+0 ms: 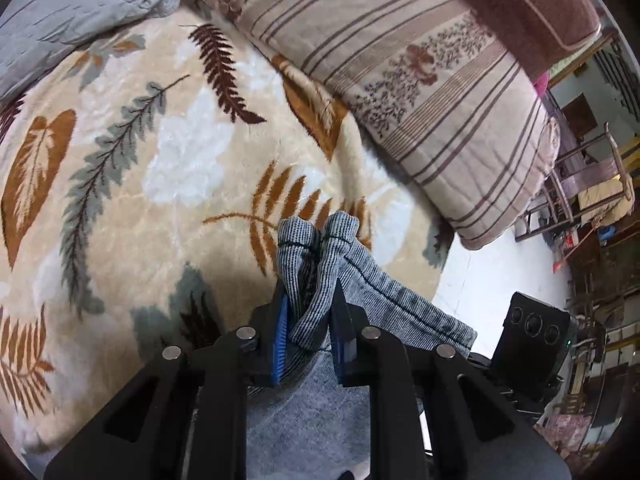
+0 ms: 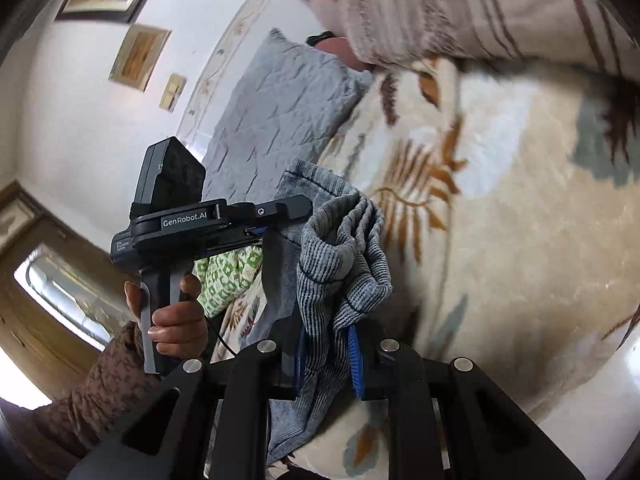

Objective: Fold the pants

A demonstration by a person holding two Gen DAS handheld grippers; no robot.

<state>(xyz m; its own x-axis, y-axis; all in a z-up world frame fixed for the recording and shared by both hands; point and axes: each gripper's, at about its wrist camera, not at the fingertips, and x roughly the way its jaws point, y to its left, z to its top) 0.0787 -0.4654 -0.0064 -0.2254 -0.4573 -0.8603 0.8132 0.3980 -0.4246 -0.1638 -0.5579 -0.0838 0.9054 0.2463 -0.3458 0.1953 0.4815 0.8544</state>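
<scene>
The grey ribbed pants [image 1: 320,264] are lifted above the leaf-patterned blanket [image 1: 168,152]. My left gripper [image 1: 310,292] is shut on a bunched edge of the pants, which hang down and to the right. In the right wrist view my right gripper [image 2: 326,344] is shut on another bunched part of the pants [image 2: 340,256]. The left gripper [image 2: 280,208], held by a hand, shows to its left, clamped on the same cloth. The two grippers are close together.
A striped quilt [image 1: 420,80] lies folded along the far side of the bed. A grey quilted pillow [image 1: 72,4] lies at the far left, also in the right wrist view [image 2: 280,112]. The bed edge and white floor [image 1: 480,280] are at right.
</scene>
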